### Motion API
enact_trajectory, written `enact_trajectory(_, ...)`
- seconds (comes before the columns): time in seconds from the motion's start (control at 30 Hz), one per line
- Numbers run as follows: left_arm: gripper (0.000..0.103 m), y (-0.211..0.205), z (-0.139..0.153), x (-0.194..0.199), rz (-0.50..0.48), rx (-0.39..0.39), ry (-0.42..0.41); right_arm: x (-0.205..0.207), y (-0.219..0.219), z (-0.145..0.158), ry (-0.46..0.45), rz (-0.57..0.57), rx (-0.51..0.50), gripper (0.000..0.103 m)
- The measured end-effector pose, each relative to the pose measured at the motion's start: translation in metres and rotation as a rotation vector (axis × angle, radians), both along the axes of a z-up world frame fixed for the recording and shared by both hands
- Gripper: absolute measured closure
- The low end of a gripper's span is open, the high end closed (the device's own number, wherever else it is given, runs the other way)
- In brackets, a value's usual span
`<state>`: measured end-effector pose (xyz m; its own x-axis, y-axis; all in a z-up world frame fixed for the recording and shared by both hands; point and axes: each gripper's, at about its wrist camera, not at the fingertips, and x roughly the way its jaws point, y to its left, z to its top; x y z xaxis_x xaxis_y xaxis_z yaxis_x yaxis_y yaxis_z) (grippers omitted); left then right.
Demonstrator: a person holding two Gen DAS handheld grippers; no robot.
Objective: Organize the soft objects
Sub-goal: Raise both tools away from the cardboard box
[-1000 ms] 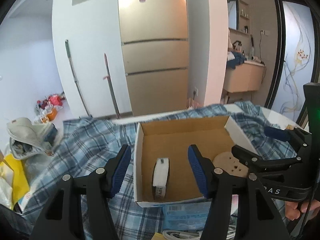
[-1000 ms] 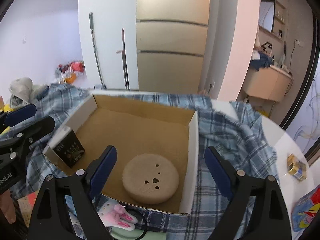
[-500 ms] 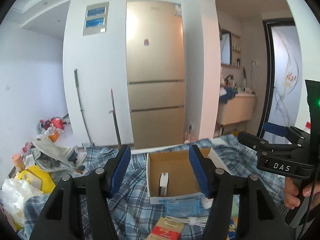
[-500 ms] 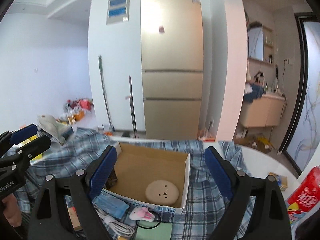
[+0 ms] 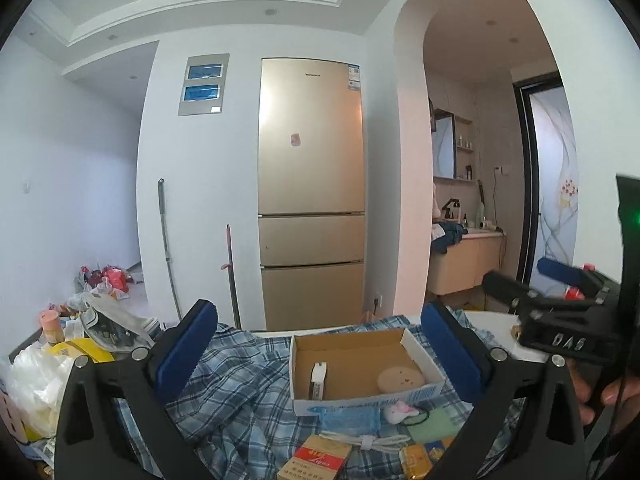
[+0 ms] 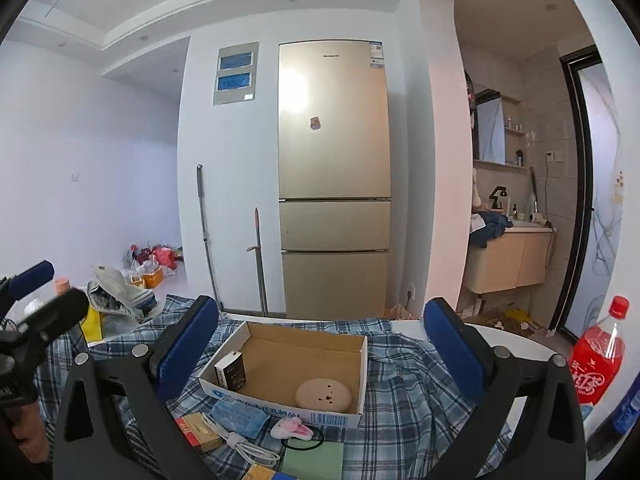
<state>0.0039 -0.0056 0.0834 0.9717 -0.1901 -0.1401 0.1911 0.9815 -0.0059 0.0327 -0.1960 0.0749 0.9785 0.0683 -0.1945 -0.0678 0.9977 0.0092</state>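
An open cardboard box (image 5: 360,350) (image 6: 280,348) sits on a blue plaid cloth (image 5: 240,392) (image 6: 404,396). Inside lie a round beige sponge pad (image 5: 401,379) (image 6: 324,396) and a small black-and-white box (image 5: 319,380) (image 6: 231,371). In front of the box lie a blue face mask (image 5: 350,420) (image 6: 239,414), a pink bunny hair tie (image 5: 400,412) (image 6: 292,429) and a green pad (image 5: 434,428) (image 6: 314,460). My left gripper (image 5: 318,356) is open and empty, held back from the box. My right gripper (image 6: 320,354) is open and empty too, also seen in the left wrist view (image 5: 560,304).
A white cable (image 5: 372,442) (image 6: 244,442), a red carton (image 5: 316,462) (image 6: 198,432) and a yellow packet (image 5: 416,458) lie near the front. A red soda bottle (image 6: 598,356) stands at the right. Bags (image 5: 44,380) pile up at the left. A gold fridge (image 5: 310,200) stands behind.
Both grippers have pulled up and back from the box, so the box looks smaller and the items in front of it have come into view. Both stay open.
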Motion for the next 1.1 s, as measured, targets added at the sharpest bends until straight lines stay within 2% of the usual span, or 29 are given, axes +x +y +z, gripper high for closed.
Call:
enact_trajectory(0.17, 0.0, 0.001, -0.021, 0.001, -0.014, 0.009, 0.009, -0.005, -0.002, -0.011, 0.001, 0.0, 0.004, 0.0)
enact_trajectory(0.33, 0.0, 0.008, -0.047, 0.003, 0.013, -0.013, 0.017, -0.002, -0.005, -0.034, 0.053, -0.001, -0.024, 0.0)
enact_trajectory(0.5, 0.0, 0.008, -0.068, 0.009, 0.005, 0.005, 0.064, 0.004, -0.012, -0.059, 0.141, 0.029, 0.025, 0.0)
enact_trajectory(0.6, 0.0, 0.002, -0.083, 0.016, 0.032, 0.043, 0.118, 0.009, -0.01, -0.075, 0.167, 0.037, 0.029, 0.0)
enact_trajectory(0.67, 0.0, -0.003, -0.092, 0.025, 0.038, 0.07, 0.193, 0.015, -0.009, -0.086, 0.211, 0.048, 0.023, 0.0)
enact_trajectory(0.77, 0.0, -0.003, -0.1, 0.034, 0.029, 0.071, 0.255, 0.024, -0.003, -0.101, 0.305, 0.082, 0.013, 0.0)
enact_trajectory(0.87, 0.0, 0.001, -0.104, 0.039, 0.031, 0.049, 0.29, 0.032, 0.006, -0.111, 0.384, 0.098, -0.037, 0.0)
enact_trajectory(1.1, 0.0, 0.001, -0.107, 0.043, 0.027, 0.049, 0.334, 0.045, 0.006, -0.132, 0.554, 0.123, -0.036, 0.0)
